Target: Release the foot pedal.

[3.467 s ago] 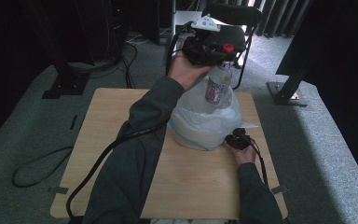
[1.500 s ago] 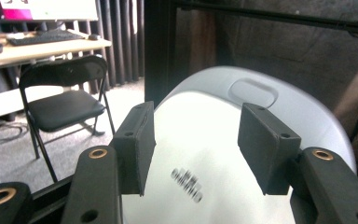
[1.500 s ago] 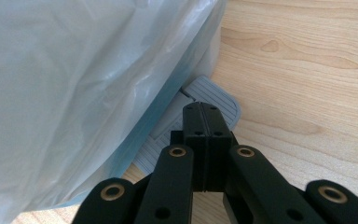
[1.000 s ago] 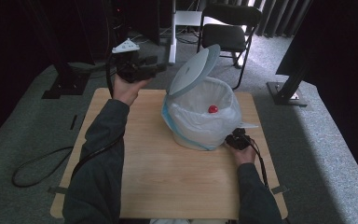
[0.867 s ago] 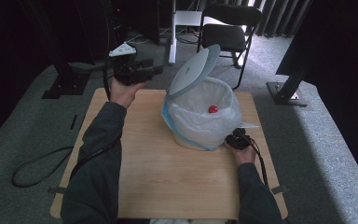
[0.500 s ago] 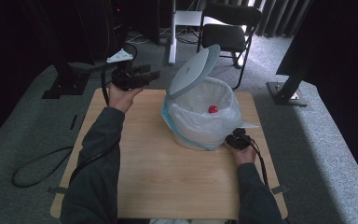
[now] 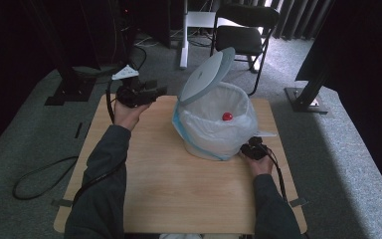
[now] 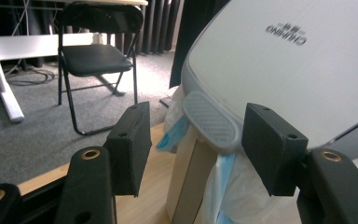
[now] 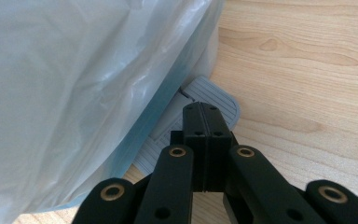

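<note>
Right tool [image 9: 204, 140] clamped empty, pressing pedal [image 9: 200, 107]; bin [image 7: 219, 124] mid-table [image 7: 179, 199], lid [image 7: 206, 74] up, red-capped item [image 7: 227, 116] inside. Left tool [image 7: 151, 92] spread, beside lid. Next, probably: release pedal.

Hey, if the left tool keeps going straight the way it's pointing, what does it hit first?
Most likely the raised bin lid. The open left tool frames the lid's ribbed tab between its jaws, so that tab looks first in line, though depth is hard to judge.
</note>
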Action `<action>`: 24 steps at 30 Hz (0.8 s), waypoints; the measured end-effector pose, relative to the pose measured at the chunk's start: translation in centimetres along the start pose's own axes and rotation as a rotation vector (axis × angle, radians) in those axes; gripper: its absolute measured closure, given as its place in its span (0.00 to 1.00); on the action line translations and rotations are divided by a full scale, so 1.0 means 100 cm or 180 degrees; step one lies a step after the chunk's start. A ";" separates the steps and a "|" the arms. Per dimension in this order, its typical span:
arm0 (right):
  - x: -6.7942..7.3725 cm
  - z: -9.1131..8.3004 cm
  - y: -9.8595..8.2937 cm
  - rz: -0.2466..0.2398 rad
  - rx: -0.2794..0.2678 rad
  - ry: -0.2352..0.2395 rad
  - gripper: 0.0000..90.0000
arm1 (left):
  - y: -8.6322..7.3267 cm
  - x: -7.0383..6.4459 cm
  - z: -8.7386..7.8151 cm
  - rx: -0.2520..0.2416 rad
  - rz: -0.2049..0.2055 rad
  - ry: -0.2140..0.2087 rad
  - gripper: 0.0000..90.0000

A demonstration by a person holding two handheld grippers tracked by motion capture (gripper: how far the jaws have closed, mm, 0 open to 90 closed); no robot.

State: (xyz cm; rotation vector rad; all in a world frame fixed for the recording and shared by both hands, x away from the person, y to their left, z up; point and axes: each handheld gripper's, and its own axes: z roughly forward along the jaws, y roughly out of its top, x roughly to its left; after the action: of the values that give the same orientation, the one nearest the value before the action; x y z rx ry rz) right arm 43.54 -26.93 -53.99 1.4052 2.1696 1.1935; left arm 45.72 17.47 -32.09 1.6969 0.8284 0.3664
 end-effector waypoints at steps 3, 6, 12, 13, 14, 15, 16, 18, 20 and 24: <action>0.000 0.000 0.000 0.0010 -0.0001 -0.0012 1.00 | -0.007 0.002 0.002 0.0031 -0.0030 0.0004 0.48; 0.002 0.000 0.000 0.0016 -0.0003 -0.0036 1.00 | -0.013 0.004 0.002 0.0046 -0.0057 0.0002 0.48; 0.002 -0.003 0.000 0.0023 -0.0028 -0.0030 1.00 | -0.022 0.008 0.002 0.0072 -0.0121 0.0004 0.48; 0.003 -0.003 0.000 0.0024 -0.0033 -0.0032 1.00 | -0.023 0.009 0.002 0.0076 -0.0129 0.0001 0.48; 0.003 -0.004 0.001 0.0026 -0.0048 -0.0030 1.00 | -0.023 0.009 0.002 0.0076 -0.0134 -0.0001 0.48; 0.003 -0.005 0.001 0.0034 -0.0064 -0.0023 1.00 | -0.024 0.009 0.002 0.0076 -0.0137 -0.0003 0.48; 0.003 -0.006 0.001 0.0033 -0.0086 -0.0020 1.00 | -0.025 0.009 0.002 0.0079 -0.0140 -0.0001 0.48; 0.004 -0.008 0.003 0.0030 -0.0121 -0.0022 1.00 | -0.026 0.009 0.003 0.0094 -0.0140 -0.0003 0.48; 0.005 -0.012 0.005 0.0025 -0.0179 -0.0011 1.00 | -0.028 0.010 0.003 0.0102 -0.0149 0.0001 0.48; 0.007 -0.022 0.006 -0.0035 -0.0298 -0.0145 1.00 | -0.031 0.013 0.001 0.0103 -0.0161 0.0020 0.48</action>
State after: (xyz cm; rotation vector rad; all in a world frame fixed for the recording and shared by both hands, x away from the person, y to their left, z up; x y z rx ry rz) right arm 42.17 -27.27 -52.03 1.3667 2.0604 1.2304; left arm 45.66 18.58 -35.25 1.7023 0.8843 0.3254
